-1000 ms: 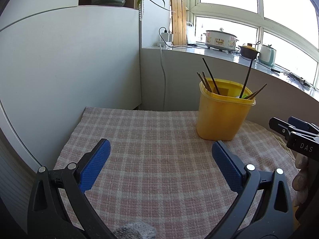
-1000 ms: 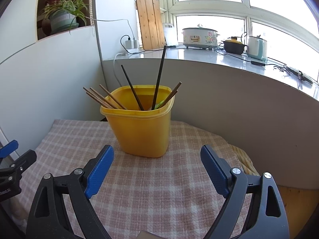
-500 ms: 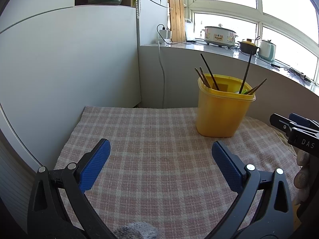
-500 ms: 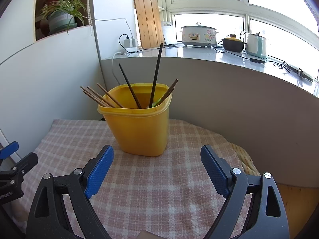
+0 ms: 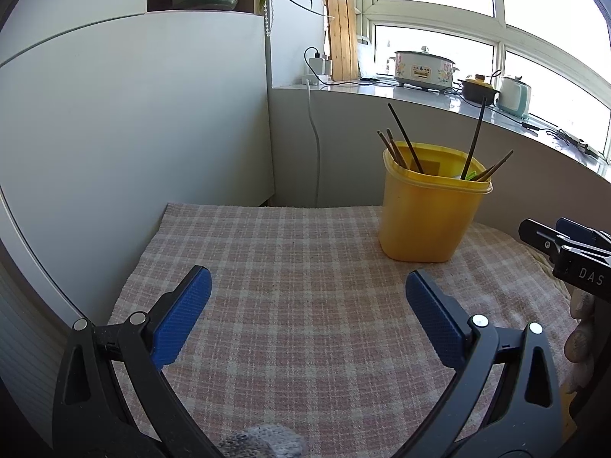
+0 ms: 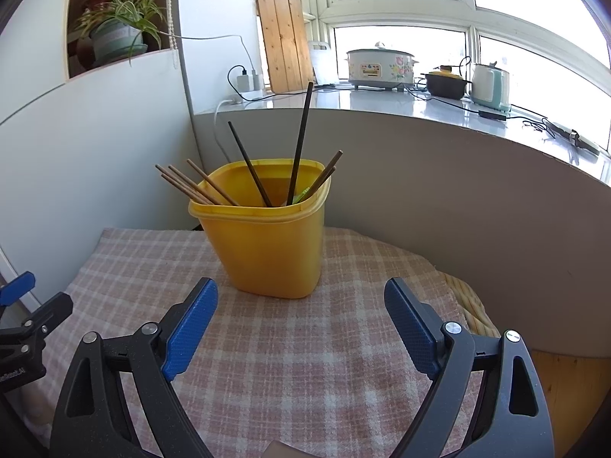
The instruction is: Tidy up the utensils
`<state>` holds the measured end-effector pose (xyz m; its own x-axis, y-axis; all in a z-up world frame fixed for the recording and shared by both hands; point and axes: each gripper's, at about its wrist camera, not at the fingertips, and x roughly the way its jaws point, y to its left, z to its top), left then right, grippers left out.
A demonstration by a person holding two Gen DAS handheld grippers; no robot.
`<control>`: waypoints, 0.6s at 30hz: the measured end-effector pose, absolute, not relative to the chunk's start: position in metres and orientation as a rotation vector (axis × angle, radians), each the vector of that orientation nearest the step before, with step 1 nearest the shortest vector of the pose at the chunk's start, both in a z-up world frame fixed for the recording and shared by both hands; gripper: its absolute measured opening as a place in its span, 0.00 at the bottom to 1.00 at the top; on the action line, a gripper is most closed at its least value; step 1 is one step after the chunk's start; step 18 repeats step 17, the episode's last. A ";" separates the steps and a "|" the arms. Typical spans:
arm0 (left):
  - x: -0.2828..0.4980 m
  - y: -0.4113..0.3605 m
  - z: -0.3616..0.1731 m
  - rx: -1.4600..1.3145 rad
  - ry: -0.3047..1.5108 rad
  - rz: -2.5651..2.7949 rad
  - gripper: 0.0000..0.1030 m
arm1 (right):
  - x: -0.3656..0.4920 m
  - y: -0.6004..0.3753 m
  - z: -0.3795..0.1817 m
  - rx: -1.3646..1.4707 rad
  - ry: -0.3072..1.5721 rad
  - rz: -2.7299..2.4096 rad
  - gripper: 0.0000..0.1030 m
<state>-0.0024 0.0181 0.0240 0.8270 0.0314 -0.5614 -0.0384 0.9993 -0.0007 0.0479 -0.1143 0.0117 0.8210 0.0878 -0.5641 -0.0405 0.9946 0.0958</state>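
Yellow plastic, a tall tub (image 6: 269, 244) with a lipped rim, stands upright on the checked cloth (image 6: 305, 362) that covers the table, toward its far edge and close to the grey wall under the window ledge. Out of it stick the chopsticks (image 6: 299, 145): a bunch of brown ones fanned over the left rim, two long dark ones leaning near the middle, and another pair tipped to the right, with something green low among them that I cannot make out. All of them rise steeply, tips up and splayed outward, so any one would have to be drawn up along its own slant, not sideways. The right tool (image 6: 301, 324) sits squarely in front of the tub and near it, its blue pads spread wide with nothing between them, aimed somewhat downward at the cloth just short of the tub's foot. The left tool (image 5: 307, 318) is likewise spread and empty over bare cloth, and from its side the tub (image 5: 431, 213) lies ahead and off to the right, farther away. By my reckoning the right hand is the nearer one for reaching the sticks, with the left free to steady the tub. Beyond, the ledge carries a flowered cooker (image 6: 380, 66), a small dark pot and a pale kettle, and a spider plant (image 6: 114, 26) sits in a niche up left.
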 end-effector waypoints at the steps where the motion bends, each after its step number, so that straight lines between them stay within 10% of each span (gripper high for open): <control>1: -0.002 0.018 0.024 -0.012 0.596 0.038 1.00 | 0.048 -0.114 0.011 0.081 0.605 0.067 0.86; 18: -0.011 0.025 0.027 -0.008 0.571 0.081 1.00 | 0.045 -0.110 0.010 0.073 0.616 0.070 0.87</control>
